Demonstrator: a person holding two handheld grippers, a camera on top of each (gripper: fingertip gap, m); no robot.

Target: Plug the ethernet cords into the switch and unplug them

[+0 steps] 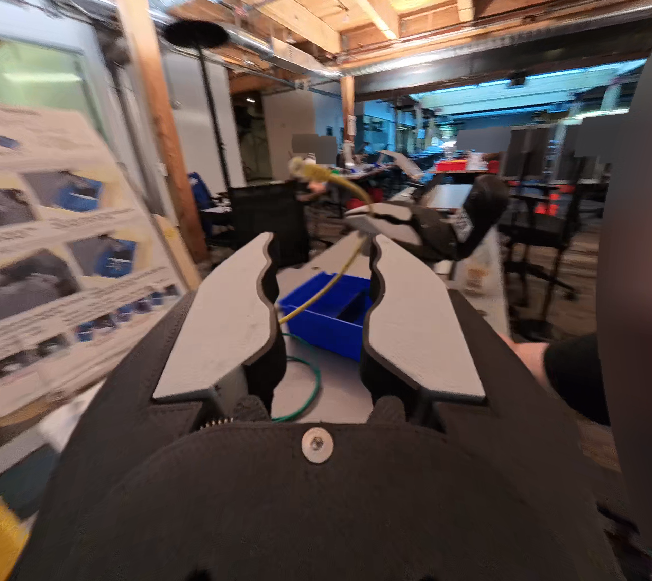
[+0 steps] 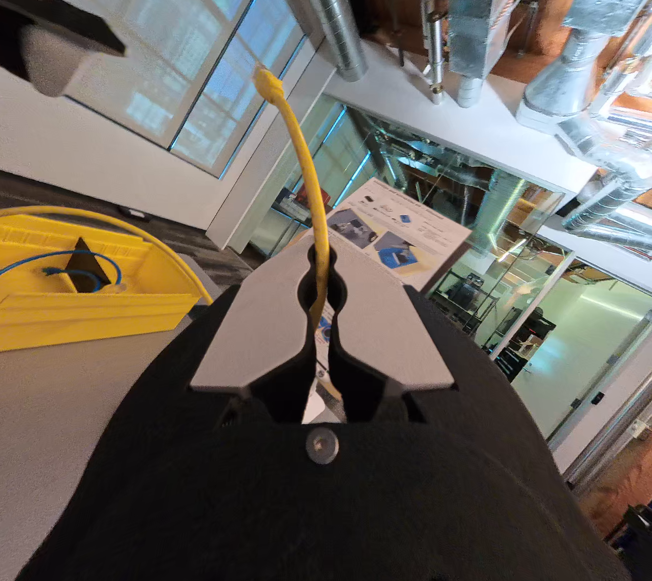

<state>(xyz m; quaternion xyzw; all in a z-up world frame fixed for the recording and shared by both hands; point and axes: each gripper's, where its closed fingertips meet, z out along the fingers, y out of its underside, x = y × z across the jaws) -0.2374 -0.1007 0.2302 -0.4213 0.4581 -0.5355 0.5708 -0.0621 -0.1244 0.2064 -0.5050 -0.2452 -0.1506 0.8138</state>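
My right gripper (image 2: 321,252) is shut on a yellow ethernet cord (image 2: 307,169). The cord rises from the fingertips and ends in a free plug (image 2: 266,81) in the air. In the left wrist view the right gripper (image 1: 367,218) holds that cord (image 1: 347,185) up above the table, with the plug (image 1: 305,169) pointing left. My left gripper (image 1: 323,241) is open and empty, just below and in front of the right one. A green cord (image 1: 310,384) lies looped on the grey table (image 1: 328,402) between my left fingers. I cannot make out a switch for certain.
A blue bin (image 1: 317,320) with a dark object inside sits ahead of my left gripper; the yellow cord trails over it. A yellow bin (image 2: 106,313) holding a blue cord (image 2: 70,255) stands at the left. A poster board (image 1: 70,246) leans at the table's edge. Left tips to right tips: about 20 centimetres.
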